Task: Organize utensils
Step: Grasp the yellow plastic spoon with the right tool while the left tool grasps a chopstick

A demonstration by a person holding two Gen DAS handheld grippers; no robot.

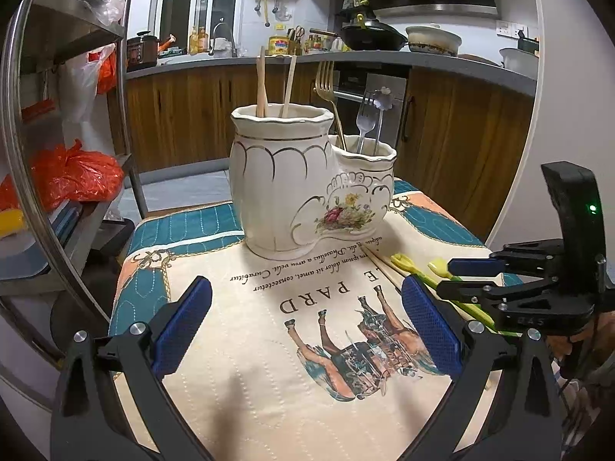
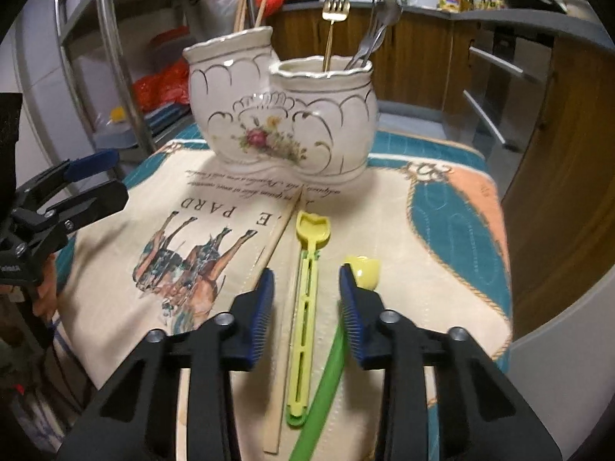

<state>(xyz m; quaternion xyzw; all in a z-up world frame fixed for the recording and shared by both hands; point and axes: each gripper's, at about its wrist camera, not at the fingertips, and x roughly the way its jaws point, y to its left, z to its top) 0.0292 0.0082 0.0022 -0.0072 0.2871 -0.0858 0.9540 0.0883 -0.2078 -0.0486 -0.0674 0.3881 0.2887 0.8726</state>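
A white ceramic double holder point(image 1: 284, 184) point(image 2: 280, 115) stands at the far side of the printed cloth point(image 1: 269, 345). Its tall pot holds wooden chopsticks point(image 1: 262, 84); its low pot holds a gold fork point(image 2: 335, 4) and silver forks point(image 1: 365, 119). On the cloth lie a yellow shovel-shaped utensil point(image 2: 303, 307), a yellow spoon with a green handle point(image 2: 365, 269) and loose wooden chopsticks point(image 2: 276, 345). My right gripper point(image 2: 307, 299) is low over the shovel utensil, its pads on either side and apart from it. My left gripper point(image 1: 307, 326) hovers open over the horse print, holding nothing.
A metal shelf rack point(image 1: 69, 38) with orange bags point(image 1: 77, 176) stands to the left of the table. Wooden cabinets point(image 1: 461, 123) and a cluttered counter run behind. The cloth's edge drops off close on the right point(image 2: 503, 307).
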